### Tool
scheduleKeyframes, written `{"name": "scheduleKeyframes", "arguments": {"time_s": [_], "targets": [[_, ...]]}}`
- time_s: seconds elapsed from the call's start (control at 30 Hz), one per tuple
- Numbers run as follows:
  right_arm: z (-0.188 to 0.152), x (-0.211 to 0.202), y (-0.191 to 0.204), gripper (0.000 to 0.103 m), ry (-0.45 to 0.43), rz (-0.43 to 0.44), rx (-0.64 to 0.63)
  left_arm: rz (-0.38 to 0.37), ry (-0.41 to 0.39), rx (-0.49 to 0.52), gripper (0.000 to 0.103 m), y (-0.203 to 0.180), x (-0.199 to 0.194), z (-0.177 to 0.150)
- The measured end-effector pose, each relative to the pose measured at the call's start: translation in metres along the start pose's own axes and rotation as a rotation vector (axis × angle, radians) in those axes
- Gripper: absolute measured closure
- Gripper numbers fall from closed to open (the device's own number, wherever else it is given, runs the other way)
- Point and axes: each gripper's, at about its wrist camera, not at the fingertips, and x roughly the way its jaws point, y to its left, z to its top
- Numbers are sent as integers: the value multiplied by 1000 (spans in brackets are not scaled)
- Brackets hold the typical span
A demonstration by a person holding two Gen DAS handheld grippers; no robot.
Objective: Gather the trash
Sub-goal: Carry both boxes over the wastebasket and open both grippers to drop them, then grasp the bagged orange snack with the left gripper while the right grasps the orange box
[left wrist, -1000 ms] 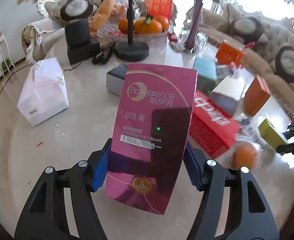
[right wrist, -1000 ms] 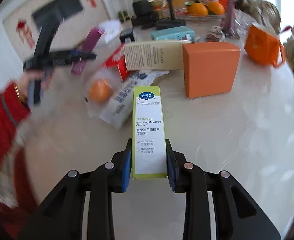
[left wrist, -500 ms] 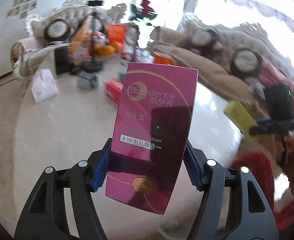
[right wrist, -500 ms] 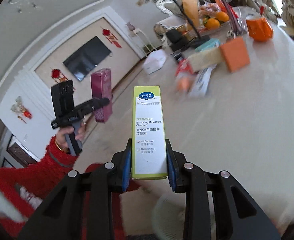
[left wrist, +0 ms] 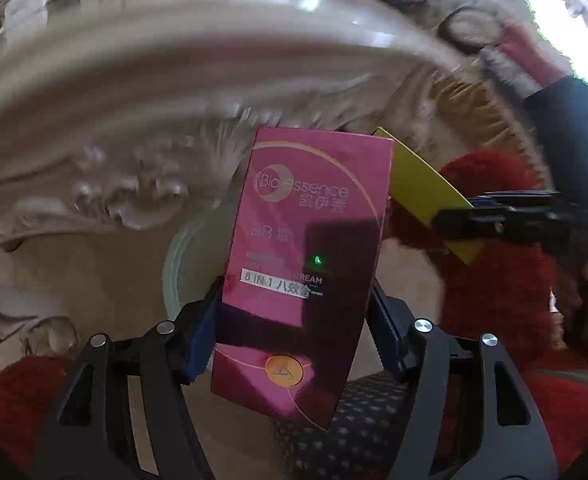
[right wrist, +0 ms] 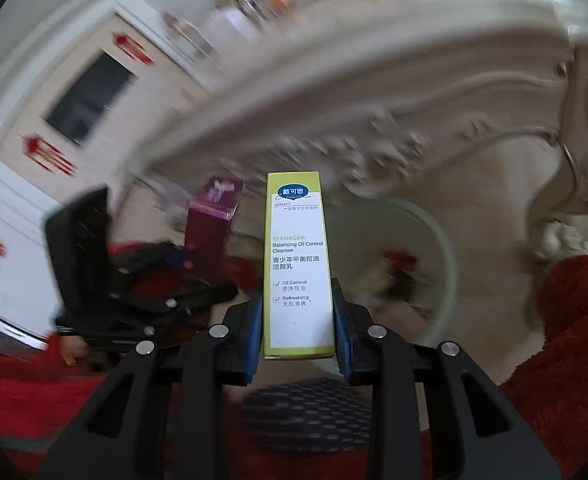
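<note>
Left gripper (left wrist: 294,332): fingers are clamping the magenta carton (left wrist: 302,264) at its lower sides, moderately spread. Right gripper (right wrist: 297,332): fingers are pinching the slim yellow-green box (right wrist: 296,264), set narrow. Both are hovering above a pale round bin (right wrist: 434,240).

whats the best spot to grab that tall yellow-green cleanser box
Grip the yellow-green cleanser box low on its two narrow long sides, coming from its bottom end, so the length runs out ahead. It is slim and flat-sided, so pads seat squarely. The right tongs are shut on it just so.
</note>
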Motion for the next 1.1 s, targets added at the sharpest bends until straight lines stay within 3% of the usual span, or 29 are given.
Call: {"name": "scheduleKeyframes", "arguments": {"time_s": [0.2,0.27,0.3,0.33,0.37,0.63,0.77,0.9,1.03,1.1], "targets": [[-3,52,-5,72,69,-143,-27,130,20,0,35,5,51,0],[-2,66,-13,69,84,-183,-9,176,34,-10,26,7,60,1],[-3,67,-16,59,81,-193,3,190,19,-16,25,8,62,-1],[-2,69,-20,33,76,-204,18,186,7,-20,25,10,64,-3],[-2,68,-23,26,59,-211,32,183,7,-23,25,12,67,-6],[-5,71,-49,25,54,-163,169,155,28,-102,25,23,75,-16],[-6,69,-48,25,55,-151,166,165,-2,-136,25,30,71,-17],[-7,69,-39,25,70,-134,137,139,25,-151,25,32,68,-20],[-12,47,-24,25,61,-63,127,149,-11,-72,25,19,49,-21],[-12,23,-5,25,14,-97,41,174,-63,5,25,5,27,-19]]}}
